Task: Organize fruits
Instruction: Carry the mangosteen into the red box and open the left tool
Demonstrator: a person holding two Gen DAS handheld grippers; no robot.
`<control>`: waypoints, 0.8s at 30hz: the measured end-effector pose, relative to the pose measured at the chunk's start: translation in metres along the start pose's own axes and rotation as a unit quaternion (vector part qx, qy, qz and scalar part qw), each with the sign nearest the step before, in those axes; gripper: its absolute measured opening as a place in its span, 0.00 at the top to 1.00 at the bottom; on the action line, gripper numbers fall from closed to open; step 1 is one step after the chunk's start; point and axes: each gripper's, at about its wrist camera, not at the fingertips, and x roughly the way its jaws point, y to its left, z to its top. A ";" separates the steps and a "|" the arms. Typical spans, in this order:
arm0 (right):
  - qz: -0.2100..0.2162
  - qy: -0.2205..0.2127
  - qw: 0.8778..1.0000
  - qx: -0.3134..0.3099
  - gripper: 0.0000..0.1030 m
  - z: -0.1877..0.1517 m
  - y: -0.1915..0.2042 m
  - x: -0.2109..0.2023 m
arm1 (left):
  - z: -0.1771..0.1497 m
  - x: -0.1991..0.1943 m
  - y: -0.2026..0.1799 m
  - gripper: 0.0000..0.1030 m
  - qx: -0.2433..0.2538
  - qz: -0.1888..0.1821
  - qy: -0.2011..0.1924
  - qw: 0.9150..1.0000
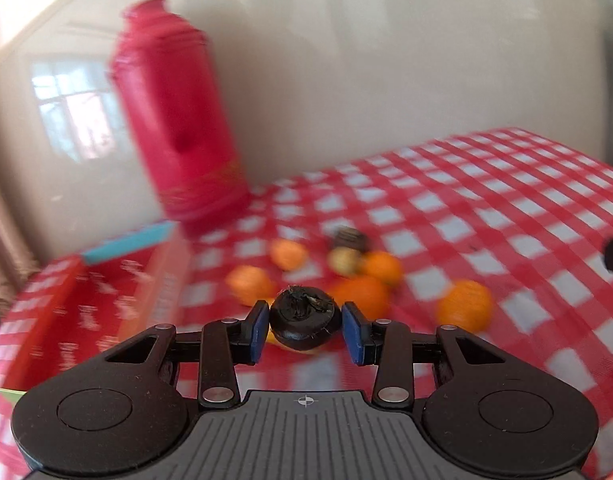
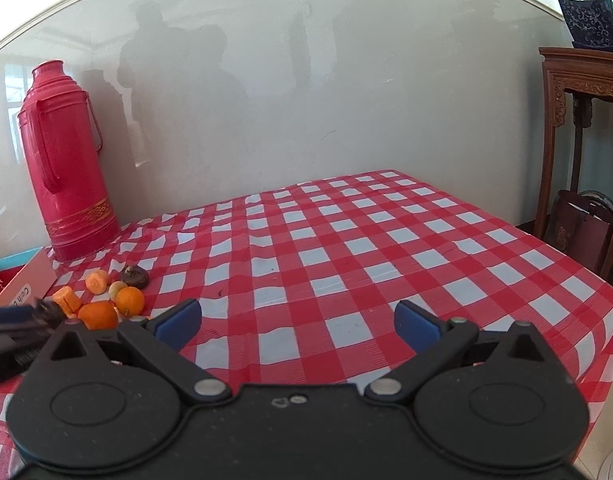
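My left gripper (image 1: 305, 326) is shut on a dark round water chestnut (image 1: 304, 322) and holds it above the checked tablecloth; the view is blurred by motion. Beyond it lie several oranges (image 1: 464, 304), carrot pieces (image 1: 288, 254) and another dark chestnut (image 1: 348, 240). In the right wrist view the same pile shows at the left: oranges (image 2: 129, 300), carrot pieces (image 2: 97, 281), a dark chestnut (image 2: 134, 276). The left gripper (image 2: 22, 320) shows there at the far left edge. My right gripper (image 2: 298, 326) is open and empty over the cloth.
A tall red thermos (image 2: 62, 164) stands at the back left against the wall. A red box (image 1: 78, 300) with a blue edge lies left of the fruit. The table's right edge (image 2: 578, 276) drops off beside a carved wooden stand (image 2: 582, 128) with a bag.
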 end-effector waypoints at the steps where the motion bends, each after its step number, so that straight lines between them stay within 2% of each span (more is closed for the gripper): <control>1: 0.002 0.001 1.000 -0.003 0.05 0.000 0.003 0.000 | 0.001 -0.002 0.010 0.61 -0.005 0.017 -0.004 1.000; 5: 0.016 0.004 1.000 -0.014 0.05 -0.003 0.014 0.001 | 0.002 -0.004 0.056 0.61 -0.023 0.094 -0.008 0.995; 11: 0.033 0.011 0.999 -0.028 0.05 -0.007 0.033 0.003 | -0.012 0.026 0.131 0.61 -0.094 0.185 0.051 0.977; 16: 0.045 0.009 0.998 -0.052 0.05 -0.009 0.050 0.003 | -0.027 0.043 0.169 0.61 -0.146 0.210 0.101 0.961; 18: 0.051 0.009 0.997 -0.061 0.05 -0.010 0.055 0.004 | -0.032 0.046 0.176 0.61 -0.156 0.219 0.111 0.957; 20: 0.057 0.008 0.996 -0.067 0.05 -0.010 0.059 0.004 | -0.034 0.046 0.176 0.61 -0.160 0.221 0.112 0.955; 22: 0.067 0.008 0.995 -0.071 0.05 -0.009 0.063 0.004 | -0.037 0.042 0.175 0.53 -0.162 0.223 0.109 0.955; 24: 0.076 0.012 0.994 -0.072 0.05 -0.009 0.066 0.005 | -0.037 0.041 0.173 0.22 -0.160 0.231 0.104 0.954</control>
